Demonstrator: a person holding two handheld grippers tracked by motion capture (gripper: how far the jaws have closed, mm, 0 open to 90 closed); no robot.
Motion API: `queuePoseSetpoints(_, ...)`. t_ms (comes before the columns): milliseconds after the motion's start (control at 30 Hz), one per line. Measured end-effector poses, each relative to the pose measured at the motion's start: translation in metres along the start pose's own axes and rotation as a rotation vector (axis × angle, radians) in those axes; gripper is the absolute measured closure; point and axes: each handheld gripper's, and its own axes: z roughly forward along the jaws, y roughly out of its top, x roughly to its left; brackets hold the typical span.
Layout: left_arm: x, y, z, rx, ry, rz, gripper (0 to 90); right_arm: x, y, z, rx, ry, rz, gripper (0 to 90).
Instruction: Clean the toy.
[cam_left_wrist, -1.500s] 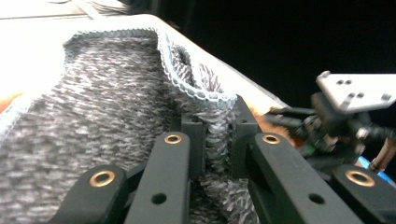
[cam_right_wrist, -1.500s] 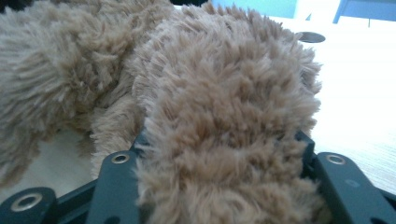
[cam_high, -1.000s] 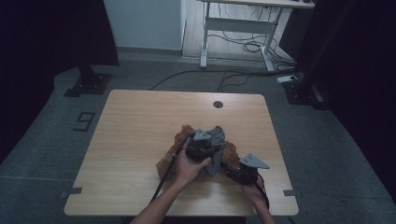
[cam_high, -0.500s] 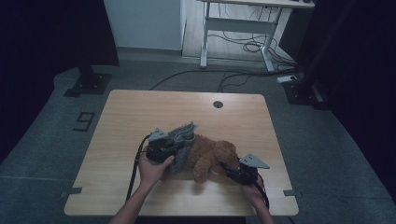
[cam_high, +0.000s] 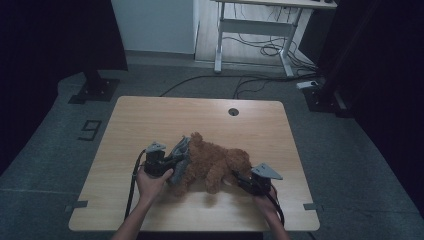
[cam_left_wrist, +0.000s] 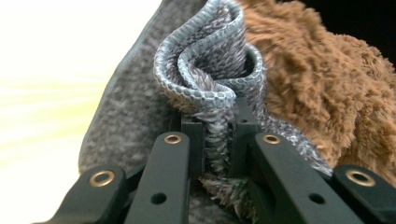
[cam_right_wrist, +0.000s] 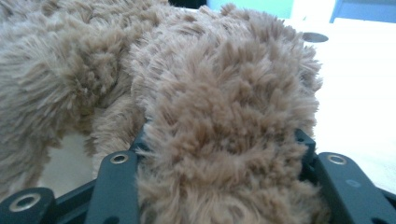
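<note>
1. Right gripper (cam_high: 239, 179), near right edge of the table (cam_high: 150, 115): jaws clamped around a thick furry limb of the brown plush toy (cam_high: 212, 162). In the right gripper view the fur (cam_right_wrist: 224, 140) bulges between the two black jaws, so the grip is fairly wide but pressed tight. Jaws have just been closing a little, with the limb between them.
2. Left gripper (cam_high: 176, 161), near left of the toy, held in the person's left hand (cam_high: 152, 182): jaws nearly together, pinching a bunched fold of grey knit cloth (cam_left_wrist: 210, 88). In the left gripper view the fold stands up between the jaws and curls over above them.
3. Plush toy lies on the near half of the table, roughly centre, slightly right. Long axis runs left to right across the table, tilted a bit: left end sits farther from the person, right end nearer. One limb or ear sticks up at the far left end; which end is the head I cannot tell.
4. Grey cloth (cam_high: 181, 159) sits at the toy's left end, touching the fur, between the left gripper and the toy's body. Whether it wraps the toy or just lies against it, cannot tell.
5. Farther back: round hole (cam_high: 233, 111) in the tabletop near the far edge.
6. No containers on the table.
7. Beyond the table: white desk frame (cam_high: 255, 30), cables on the floor (cam_high: 250, 82).
</note>
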Motion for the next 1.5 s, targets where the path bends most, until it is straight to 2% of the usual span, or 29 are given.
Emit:
queuePoseSetpoints(133,0.004,0.008,-0.001,-0.012,0.02,-0.008,80.5,0.0,0.006,0.015,-0.007,-0.017,-0.011,47.6)
queuePoseSetpoints(167,0.005,0.012,-0.004,-0.033,0.025,-0.006,80.5,0.0,0.006,0.017,-0.011,-0.017,-0.012,47.5)
queuePoseSetpoints(233,0.002,0.02,-0.01,-0.056,0.002,-0.01,80.5,-0.002,0.008,0.022,-0.014,-0.016,-0.012,47.7)
queuePoseSetpoints(300,-0.007,0.03,-0.016,-0.083,-0.015,0.02,80.4,-0.001,0.01,0.026,-0.016,-0.031,-0.034,48.0)
queuePoseSetpoints(367,-0.021,0.044,-0.019,-0.117,-0.03,0.055,80.4,0.0,0.011,0.029,-0.02,-0.036,-0.043,48.1)
queuePoseSetpoints(433,-0.031,0.054,-0.018,-0.124,-0.033,0.091,80.4,0.001,0.011,0.029,-0.021,-0.035,-0.044,48.1)
queuePoseSetpoints(533,-0.05,0.071,-0.005,-0.121,-0.059,0.123,80.3,0.0,0.009,0.026,-0.027,-0.016,-0.045,47.8)
queuePoseSetpoints(600,-0.062,0.078,0.013,-0.094,-0.082,0.147,80.1,-0.001,0.007,0.023,-0.03,0.002,-0.045,47.7)
queuePoseSetpoints(700,-0.073,0.081,0.042,-0.044,-0.074,0.167,80.1,-0.001,0.005,0.019,-0.033,0.015,-0.058,47.7)
queuePoseSetpoints(833,-0.07,0.071,0.07,0.059,-0.079,0.143,80.2,-0.002,0.004,0.014,-0.023,0.035,-0.064,47.1)
queuePoseSetpoints(900,-0.066,0.065,0.073,0.069,-0.081,0.128,80.4,-0.004,0.004,0.013,-0.014,0.045,-0.058,46.5)
queuePoseSetpoints(967,-0.063,0.062,0.07,0.07,-0.103,0.099,80.6,-0.005,0.004,0.012,-0.01,0.059,-0.054,45.6)
queuePoseSetpoints(1033,-0.063,0.059,0.067,0.075,-0.105,0.106,80.6,-0.004,0.004,0.011,-0.007,0.07,-0.057,44.0)
queuePoseSetpoints(1100,-0.065,0.052,0.064,0.067,-0.106,0.115,80.8,-0.004,0.004,0.01,-0.001,0.072,-0.059,40.4)
queuePoseSetpoints(1200,-0.068,0.04,0.059,0.047,-0.106,0.141,81.1,-0.003,0.006,0.006,0.015,0.079,-0.046,28.6)
queuePoseSetpoints(1333,-0.072,0.023,0.048,0.013,-0.104,0.181,81.2,-0.005,0.013,-0.002,0.075,0.132,-0.004,16.4)
queuePoseSetpoints(1500,-0.071,0.011,0.04,-0.013,-0.106,0.189,81.2,-0.007,0.019,-0.01,0.069,0.187,0.046,15.4)
